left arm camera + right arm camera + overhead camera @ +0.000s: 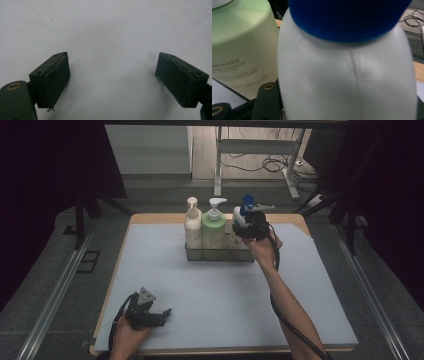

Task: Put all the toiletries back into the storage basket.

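High view: right gripper (248, 231) clasps the blue-capped white bottle (347, 70) at the tray (220, 255); next, likely lifting; left gripper (161, 314) rests agape, empty

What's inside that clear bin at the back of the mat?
The bin holds three bottles upright in a row: a cream pump bottle, a green pump bottle and a white bottle with a blue cap. The right gripper and hand cover that bottle's lower part.

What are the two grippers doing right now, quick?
Left gripper: open, nothing between its jaws, low over the blue mat.
Right gripper: closed around the white bottle with the blue cap in the clear bin.
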A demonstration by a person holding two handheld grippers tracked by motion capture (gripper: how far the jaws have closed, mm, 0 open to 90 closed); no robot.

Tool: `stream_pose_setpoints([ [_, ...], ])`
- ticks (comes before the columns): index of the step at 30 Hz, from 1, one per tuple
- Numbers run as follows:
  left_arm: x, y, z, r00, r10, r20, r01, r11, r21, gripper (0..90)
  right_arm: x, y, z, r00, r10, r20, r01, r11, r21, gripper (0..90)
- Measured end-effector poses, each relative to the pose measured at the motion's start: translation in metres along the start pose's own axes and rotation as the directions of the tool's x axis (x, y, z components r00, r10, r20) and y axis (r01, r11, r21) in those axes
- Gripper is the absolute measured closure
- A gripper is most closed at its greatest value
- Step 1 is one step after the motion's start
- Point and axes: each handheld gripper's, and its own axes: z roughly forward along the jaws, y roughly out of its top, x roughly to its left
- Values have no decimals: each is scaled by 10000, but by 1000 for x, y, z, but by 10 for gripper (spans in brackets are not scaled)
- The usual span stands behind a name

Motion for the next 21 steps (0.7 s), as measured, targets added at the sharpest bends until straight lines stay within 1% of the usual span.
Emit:
stream_pose_setpoints([
  [3, 0, 0, 0, 10000, 3, -4, -3, 10000, 5, 123, 0, 0, 0, 10000, -29, -4, 29, 10000, 4, 392],
  [7, 0, 0, 0, 10000, 0, -2, 0, 10000, 1, 123, -3, 2, 1, 9999, 68, -99, -67, 9999, 115, 386],
  [10, 0, 0, 0, 10000, 0, -5, 0, 10000, 0, 123, -2, 3, 3, 9999, 10, -150, -7, 9998, 202, 384],
  [12, 0, 0, 0, 10000, 9, -5, -9, 10000, 9, 123, -2, 4, 4, 9999, 16, -100, -13, 9997, 245, 382],
  [14, 0, 0, 0, 10000, 15, -11, -15, 10000, 12, 123, -3, 3, 5, 9999, 86, -137, -82, 9997, 239, 379],
  [19, 0, 0, 0, 10000, 0, -4, 0, 10000, 1, 122, -5, 2, 4, 9995, 22, -320, -13, 9996, 282, 354],
  [21, 0, 0, 0, 10000, 7, -5, -7, 10000, 5, 122, -6, 1, 2, 9991, 39, -425, -30, 9998, 207, 353],
])
